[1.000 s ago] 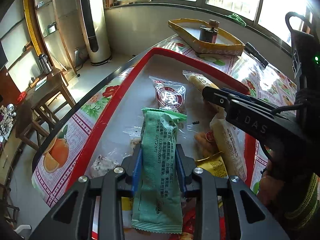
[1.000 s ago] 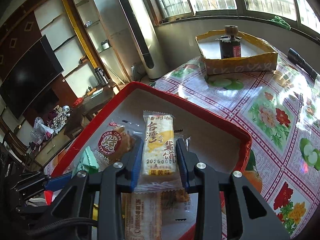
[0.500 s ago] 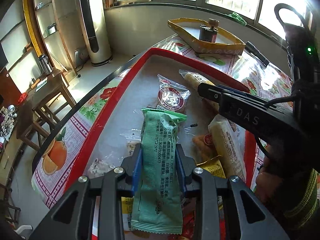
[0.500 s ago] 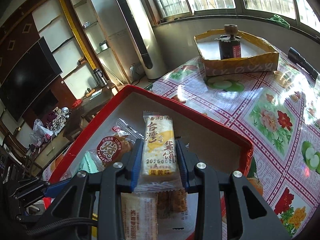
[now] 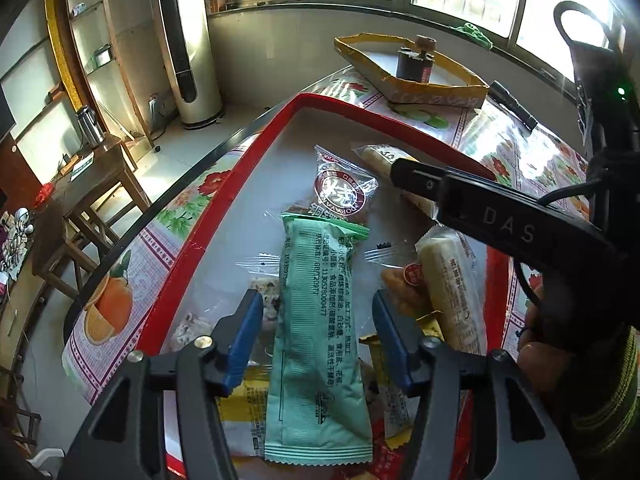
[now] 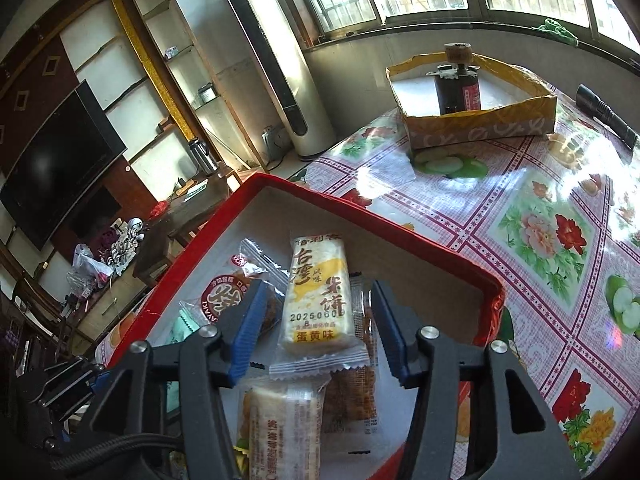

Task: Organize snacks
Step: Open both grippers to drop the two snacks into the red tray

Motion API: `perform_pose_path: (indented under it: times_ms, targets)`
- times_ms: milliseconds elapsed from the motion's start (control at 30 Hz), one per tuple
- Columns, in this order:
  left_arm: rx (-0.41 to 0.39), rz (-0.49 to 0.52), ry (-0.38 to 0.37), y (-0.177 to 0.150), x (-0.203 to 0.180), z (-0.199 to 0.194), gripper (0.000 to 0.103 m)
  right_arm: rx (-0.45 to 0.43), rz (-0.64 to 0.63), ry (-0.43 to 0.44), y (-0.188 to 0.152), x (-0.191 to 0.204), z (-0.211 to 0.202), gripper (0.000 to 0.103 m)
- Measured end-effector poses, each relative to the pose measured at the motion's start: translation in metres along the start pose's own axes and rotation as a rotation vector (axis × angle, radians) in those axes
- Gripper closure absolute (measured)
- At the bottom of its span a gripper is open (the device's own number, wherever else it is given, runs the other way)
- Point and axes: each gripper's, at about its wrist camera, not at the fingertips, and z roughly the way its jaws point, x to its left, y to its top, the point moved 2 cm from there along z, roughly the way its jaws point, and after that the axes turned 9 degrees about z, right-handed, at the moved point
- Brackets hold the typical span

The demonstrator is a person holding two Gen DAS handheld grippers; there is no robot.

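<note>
now both tools are letting go. nearest the left camera, the left hand-held gripper (image 5: pixel 318 320) has its jaws opening, blue pads clear of the green snack pack (image 5: pixel 316 332) that lies lengthwise between them on the heap in the red tray (image 5: pixel 224 216). likewise the right hand-held gripper (image 6: pixel 316 320) has its jaws opening, the yellow rice cracker pack (image 6: pixel 318 296) between them but free of the pads, resting on other wrappers. at about 12 o'clock beyond the green pack sits a round-logo pastry packet (image 5: pixel 340 196); at 2 o'clock the right tool's black body crosses above more packets. farther off, past the tray's far rim, the floral table (image 6: pixel 540 220) carries a yellow cardboard box (image 6: pixel 480 128) holding a dark canister, with a black flashlight (image 6: pixel 608 120) at 2 o'clock of it.

risk, as i judge it: both packs sit loose on a slippery pile, so a pad snagging a crimped edge while pulling away could drag a pack or tip it out of order. the two tools are close together and could knock each other.
</note>
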Motion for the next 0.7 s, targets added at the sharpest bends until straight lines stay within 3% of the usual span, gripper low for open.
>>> perform_pose_path:
  times_ms: [300,700]
  targets:
    - [-0.048,0.025,0.024,-0.003,-0.005,-0.018,0.032,-0.029,0.013,0.029,-0.006,0.002,-0.028,0.036]
    - [-0.070,0.078,0.022,-0.018,-0.020,-0.035,0.032,-0.021,-0.019,0.045,-0.028,0.001,-0.054,0.025]
